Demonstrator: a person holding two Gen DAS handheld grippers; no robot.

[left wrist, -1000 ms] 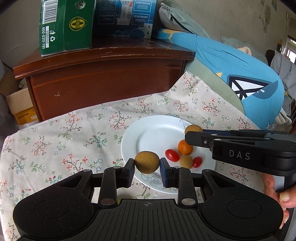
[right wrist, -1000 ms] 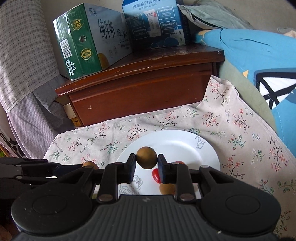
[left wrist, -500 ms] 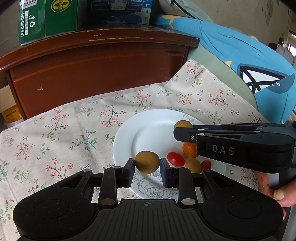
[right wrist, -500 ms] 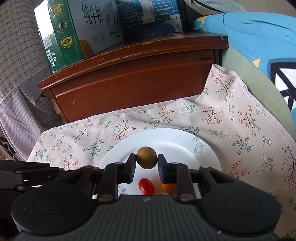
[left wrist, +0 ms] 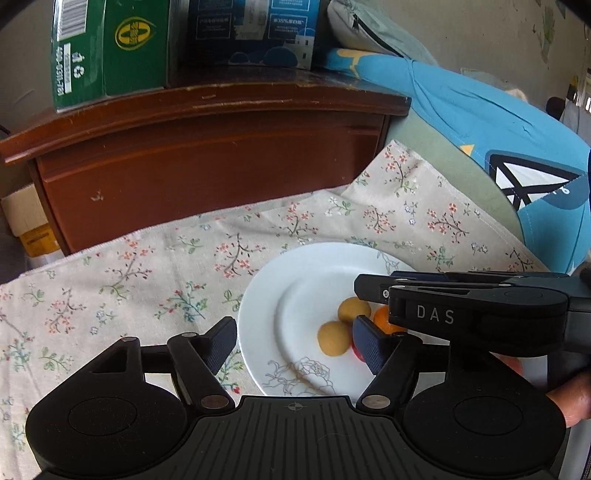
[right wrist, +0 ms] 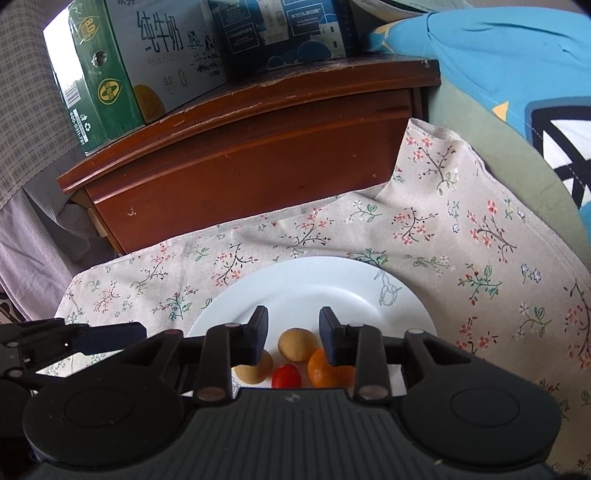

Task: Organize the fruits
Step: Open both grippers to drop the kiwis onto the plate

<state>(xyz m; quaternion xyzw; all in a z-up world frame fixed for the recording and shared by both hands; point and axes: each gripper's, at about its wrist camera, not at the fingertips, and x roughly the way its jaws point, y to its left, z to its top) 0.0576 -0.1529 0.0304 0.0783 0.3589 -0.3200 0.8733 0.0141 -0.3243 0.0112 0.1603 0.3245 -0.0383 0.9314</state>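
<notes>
A white plate (left wrist: 295, 295) lies on the floral cloth and also shows in the right wrist view (right wrist: 317, 284). On it lie two brown round fruits (left wrist: 334, 343) (left wrist: 353, 309), a small orange (left wrist: 384, 321) and a red cherry tomato (right wrist: 286, 376). In the right wrist view the brown fruits are at centre (right wrist: 297, 344) and left (right wrist: 255, 371), the orange (right wrist: 328, 371) at right. My left gripper (left wrist: 295, 343) is open and empty over the plate's near left rim. My right gripper (right wrist: 291, 332) is open and empty just above the fruits.
A wooden cabinet (left wrist: 207, 155) stands behind the cloth with a green carton (right wrist: 110, 81) and a blue carton (right wrist: 284, 33) on top. A blue cushion (left wrist: 498, 140) lies to the right. The right gripper's body (left wrist: 461, 310) crosses the plate's right side.
Both grippers have opened and let go of their brown fruits, which now lie on the plate among the others. Both grippers have drawn back a little.
</notes>
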